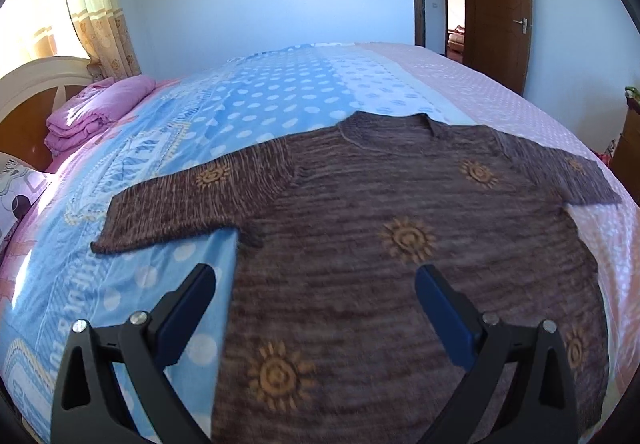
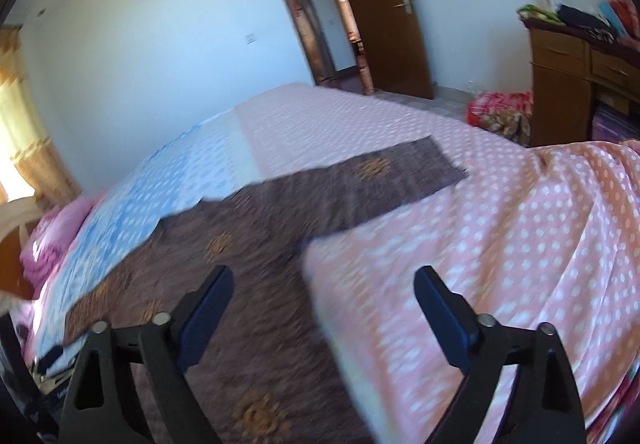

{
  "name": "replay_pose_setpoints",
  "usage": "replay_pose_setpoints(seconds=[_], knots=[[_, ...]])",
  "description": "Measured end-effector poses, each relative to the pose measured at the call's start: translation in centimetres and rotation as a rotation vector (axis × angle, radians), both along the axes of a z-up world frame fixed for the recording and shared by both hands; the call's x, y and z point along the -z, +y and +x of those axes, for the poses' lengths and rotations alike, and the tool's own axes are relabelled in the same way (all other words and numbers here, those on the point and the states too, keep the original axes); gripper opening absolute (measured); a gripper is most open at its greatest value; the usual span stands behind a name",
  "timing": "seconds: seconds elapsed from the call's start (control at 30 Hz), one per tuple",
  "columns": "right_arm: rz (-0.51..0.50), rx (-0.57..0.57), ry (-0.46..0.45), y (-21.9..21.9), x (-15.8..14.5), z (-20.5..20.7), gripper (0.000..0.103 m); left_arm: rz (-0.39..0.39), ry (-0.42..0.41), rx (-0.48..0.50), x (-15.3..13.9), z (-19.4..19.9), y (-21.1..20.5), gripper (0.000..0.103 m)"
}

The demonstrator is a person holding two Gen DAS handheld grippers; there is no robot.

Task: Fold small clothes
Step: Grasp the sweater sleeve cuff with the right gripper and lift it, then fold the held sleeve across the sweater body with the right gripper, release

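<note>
A brown short-sleeved knit top (image 1: 360, 228) with orange sun motifs lies spread flat on the bed, neck away from me and both sleeves out. My left gripper (image 1: 316, 280) is open and empty above the top's lower left edge. In the right wrist view the same top (image 2: 256, 244) lies at the left, its right sleeve (image 2: 400, 172) stretched over the pink sheet. My right gripper (image 2: 324, 284) is open and empty above the top's right side edge. This view is blurred.
The bed has a blue dotted sheet (image 1: 256, 100) on the left and a pink dotted sheet (image 2: 500, 228) on the right. Folded pink bedding (image 1: 96, 112) lies by the headboard. A wooden dresser (image 2: 576, 84) and an open door (image 2: 384, 12) stand beyond.
</note>
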State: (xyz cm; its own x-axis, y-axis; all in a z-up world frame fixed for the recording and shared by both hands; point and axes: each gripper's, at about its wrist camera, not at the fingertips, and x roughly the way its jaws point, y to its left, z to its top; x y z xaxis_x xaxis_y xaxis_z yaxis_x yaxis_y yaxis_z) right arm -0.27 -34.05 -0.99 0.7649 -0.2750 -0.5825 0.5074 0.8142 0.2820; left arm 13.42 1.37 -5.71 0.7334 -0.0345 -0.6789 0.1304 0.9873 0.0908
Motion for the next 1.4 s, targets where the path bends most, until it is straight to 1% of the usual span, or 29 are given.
replay_pose_setpoints(seconds=[0.03, 0.07, 0.13, 0.2, 0.23, 0.27, 0.3, 0.33, 0.4, 0.5, 0.57, 0.63, 0.67, 0.73, 0.77, 0.8, 0.83, 0.87, 0.9, 0.93, 1.07, 1.13, 1.17, 1.23, 1.3, 1.4], knots=[[-0.001, 0.024, 0.006, -1.2, -0.2, 0.4, 0.081, 0.002, 0.004, -0.005, 0.1, 0.9, 0.2, 0.102], [-0.001, 0.058, 0.013, -3.1, -0.5, 1.0, 0.081, 0.006, 0.005, -0.011, 0.1, 1.8, 0.3, 0.102], [0.044, 0.123, 0.016, -7.5, -0.6, 2.4, 0.081, 0.02, 0.004, -0.028, 0.3, 3.7, 0.6, 0.102], [0.103, 0.142, 0.008, -10.5, -0.3, 3.8, 0.079, 0.022, 0.006, -0.047, 0.5, 5.6, 0.8, 0.102], [0.127, 0.15, 0.004, -11.6, 0.1, 4.5, 0.074, 0.018, 0.006, -0.054, 0.6, 6.3, 0.9, 0.102], [0.146, 0.152, 0.011, -12.8, 0.5, 5.7, 0.073, 0.015, 0.004, -0.061, 0.7, 7.2, 1.0, 0.102], [0.154, 0.143, 0.03, -13.9, 1.1, 7.1, 0.069, 0.014, 0.003, -0.072, 0.9, 8.1, 1.1, 0.102], [0.153, 0.144, 0.048, -14.6, 1.6, 8.3, 0.062, 0.012, 0.004, -0.083, 1.2, 8.8, 1.2, 0.102], [0.137, 0.163, 0.104, -16.1, 3.0, 10.9, 0.057, 0.0, 0.014, -0.104, 1.9, 10.6, 1.5, 0.102], [0.13, 0.193, 0.163, -18.1, 5.0, 13.4, 0.057, -0.022, 0.028, -0.13, 3.1, 12.1, 2.1, 0.102], [0.136, 0.224, 0.2, -19.3, 6.5, 14.3, 0.057, -0.039, 0.027, -0.144, 3.9, 12.6, 2.3, 0.102], [0.158, 0.226, 0.225, -20.0, 7.7, 14.8, 0.057, -0.051, 0.037, -0.148, 4.8, 13.1, 2.2, 0.102], [0.168, 0.221, 0.239, -20.2, 8.4, 15.0, 0.057, -0.056, 0.061, -0.142, 5.3, 13.4, 2.1, 0.102], [0.111, 0.211, 0.25, -19.6, 8.5, 15.2, 0.057, -0.07, 0.109, -0.13, 5.9, 14.1, 2.0, 0.102], [0.079, 0.199, 0.272, -19.2, 8.5, 15.4, 0.056, -0.072, 0.127, -0.134, 6.1, 14.4, 2.0, 0.102], [0.043, 0.187, 0.304, -18.8, 8.6, 15.7, 0.047, -0.072, 0.139, -0.138, 6.4, 14.5, 2.1, 0.102], [0.004, 0.17, 0.336, -18.4, 8.6, 16.0, 0.034, -0.073, 0.157, -0.142, 6.6, 14.7, 2.1, 0.102], [-0.01, 0.154, 0.339, -18.4, 8.7, 16.2, 0.029, -0.079, 0.175, -0.142, 6.9, 14.8, 2.1, 0.102], [-0.018, 0.132, 0.342, -18.2, 8.6, 16.3, 0.015, -0.085, 0.174, -0.142, 7.0, 14.9, 2.2, 0.103], [-0.015, 0.118, 0.345, -18.1, 8.5, 16.4, 0.009, -0.089, 0.172, -0.144, 7.0, 14.8, 2.2, 0.103], [-0.012, 0.119, 0.363, -17.4, 7.6, 17.3, 0.008, -0.109, 0.171, -0.143, 7.0, 14.7, 2.4, 0.103], [-0.016, 0.109, 0.335, -16.5, 6.2, 17.5, 0.008, -0.121, 0.17, -0.145, 7.1, 14.7, 2.6, 0.103], [-0.024, 0.092, 0.316, -15.7, 5.0, 17.8, 0.008, -0.127, 0.17, -0.147, 7.1, 14.7, 2.7, 0.103], [-0.031, 0.049, 0.293, -13.9, 3.5, 18.4, 0.008, -0.139, 0.171, -0.153, 7.1, 14.8, 2.9, 0.103], [-0.045, -0.019, 0.271, -10.9, 1.9, 19.7, 0.008, -0.151, 0.172, -0.16, 7.1, 14.8, 3.2, 0.103], [-0.014, -0.126, 0.219, -6.2, 0.4, 21.3, 0.008, -0.171, 0.171, -0.168, 7.1, 14.8, 3.5, 0.103]])
